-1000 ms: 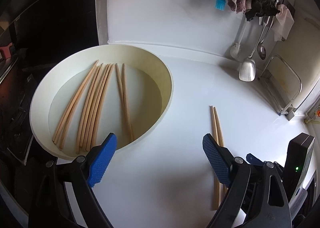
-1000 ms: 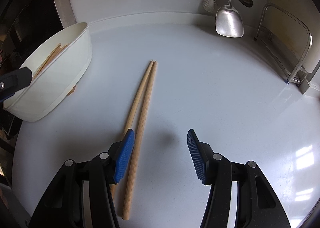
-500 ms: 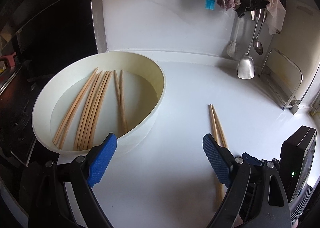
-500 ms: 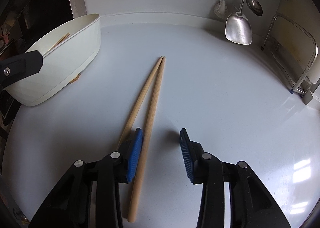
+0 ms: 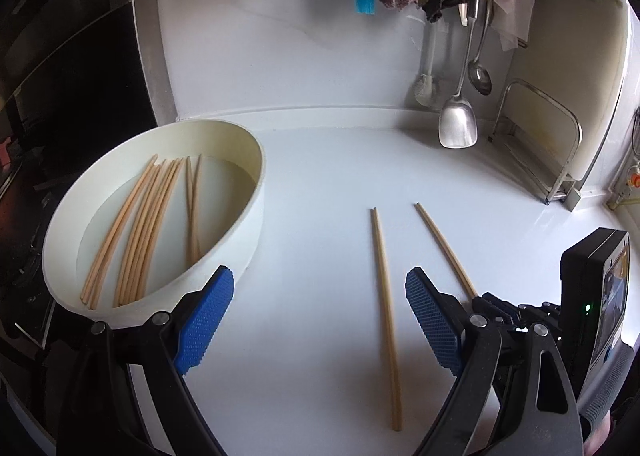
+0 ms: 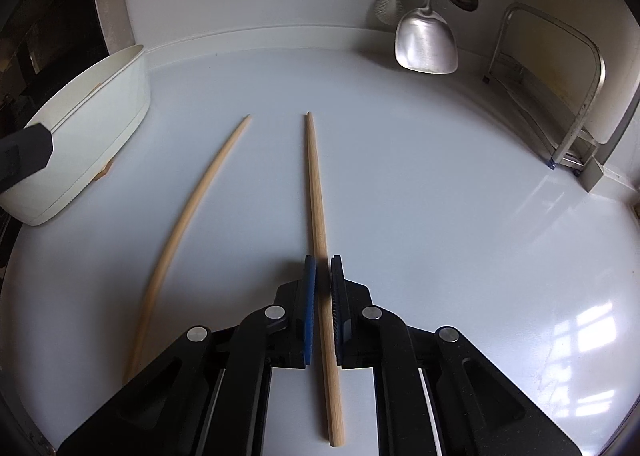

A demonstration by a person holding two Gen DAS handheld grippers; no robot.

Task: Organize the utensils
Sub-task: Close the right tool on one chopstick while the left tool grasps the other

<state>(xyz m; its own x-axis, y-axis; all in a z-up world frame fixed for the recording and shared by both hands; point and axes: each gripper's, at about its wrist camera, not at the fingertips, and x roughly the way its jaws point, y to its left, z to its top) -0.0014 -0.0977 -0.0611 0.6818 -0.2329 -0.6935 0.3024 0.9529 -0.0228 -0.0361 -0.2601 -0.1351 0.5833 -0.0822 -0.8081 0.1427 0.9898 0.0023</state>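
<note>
Since a second ago my right gripper [image 6: 323, 270] has closed from wide open down onto one chopstick, and the pair that lay touching at their tips is now split apart. Nearest to me, in the right wrist view, the blue pads pinch the held chopstick [image 6: 318, 215] a good way along its thick half, so the butt end sticks back under the gripper and the thin tip points straight away from me toward the back wall. Its long axis runs in line with the fingers, which I judge handy for a lift and a swing left. The loose chopstick [image 6: 188, 223] lies on the counter [image 6: 440, 195] just to the left of the held one, between my two grippers, with its tip angled slightly toward the other's. My left gripper [image 5: 320, 316] stands wide open and empty, touching nothing, its left finger near the rim of the white bowl [image 5: 256, 215]. The loose stick shows close by the left gripper's right finger, so that hand looks nearer to it. Farther off to the left, the bowl already holds a spread of chopsticks [image 5: 140, 228]; that is where I expect this one belongs.
</note>
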